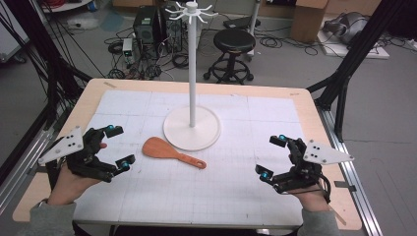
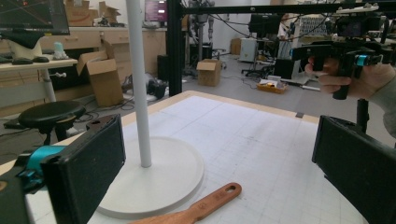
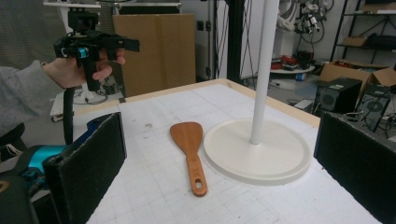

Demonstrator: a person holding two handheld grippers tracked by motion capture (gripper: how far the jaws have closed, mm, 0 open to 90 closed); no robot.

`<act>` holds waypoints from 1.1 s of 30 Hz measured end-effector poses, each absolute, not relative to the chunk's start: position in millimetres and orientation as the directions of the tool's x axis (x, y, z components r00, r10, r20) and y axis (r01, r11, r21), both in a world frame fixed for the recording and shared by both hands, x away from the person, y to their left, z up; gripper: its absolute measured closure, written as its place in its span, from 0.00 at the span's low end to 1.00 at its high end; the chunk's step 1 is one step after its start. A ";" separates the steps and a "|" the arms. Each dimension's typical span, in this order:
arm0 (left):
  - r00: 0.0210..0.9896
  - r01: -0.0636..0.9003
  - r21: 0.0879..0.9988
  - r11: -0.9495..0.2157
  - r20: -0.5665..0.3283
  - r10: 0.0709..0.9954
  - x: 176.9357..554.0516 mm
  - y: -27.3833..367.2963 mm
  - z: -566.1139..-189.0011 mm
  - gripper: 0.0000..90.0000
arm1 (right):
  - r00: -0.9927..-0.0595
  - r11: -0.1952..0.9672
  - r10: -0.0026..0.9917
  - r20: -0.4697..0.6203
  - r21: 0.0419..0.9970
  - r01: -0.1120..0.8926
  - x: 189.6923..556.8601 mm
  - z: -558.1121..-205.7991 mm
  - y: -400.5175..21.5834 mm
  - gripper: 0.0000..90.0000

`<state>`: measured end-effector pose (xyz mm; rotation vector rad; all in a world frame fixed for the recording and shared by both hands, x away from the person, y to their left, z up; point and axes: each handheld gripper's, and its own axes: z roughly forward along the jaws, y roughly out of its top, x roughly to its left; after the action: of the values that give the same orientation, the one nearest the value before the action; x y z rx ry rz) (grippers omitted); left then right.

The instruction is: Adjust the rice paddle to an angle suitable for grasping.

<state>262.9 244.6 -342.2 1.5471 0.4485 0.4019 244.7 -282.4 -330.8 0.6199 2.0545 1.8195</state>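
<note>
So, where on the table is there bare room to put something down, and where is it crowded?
The near strip of the white mat, between the left hand-held gripper and the right hand-held gripper, is bare. So are the far corners on both sides of the stand's round base. The middle is crowded: the wooden spatula lies close against that base.

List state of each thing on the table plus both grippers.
Left gripper: open, empty, off the mat.
Right gripper: open, empty.
Spatula: flat on the mat, beside the stand base, ungrasped.
Stand: upright, hooks bare.
</note>
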 end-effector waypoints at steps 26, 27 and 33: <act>0.816 0.026 0.996 -0.083 0.027 0.577 263.6 235.8 -349.9 0.06 | -0.845 0.072 0.529 0.077 0.988 0.135 250.3 -338.3 -281.7 0.01; 0.813 0.030 0.997 -0.071 0.017 0.582 263.1 236.8 -349.9 0.12 | -0.846 0.079 0.527 0.079 0.987 0.141 251.7 -340.0 -280.5 0.01; 0.788 0.040 0.997 -0.069 0.011 0.615 262.0 237.1 -352.6 0.48 | -0.842 0.089 0.535 0.060 0.988 0.127 251.0 -340.4 -278.9 0.01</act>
<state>262.0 237.1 -352.6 1.5865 0.5363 0.5122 251.0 -278.9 -340.4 0.6568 2.0566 1.8118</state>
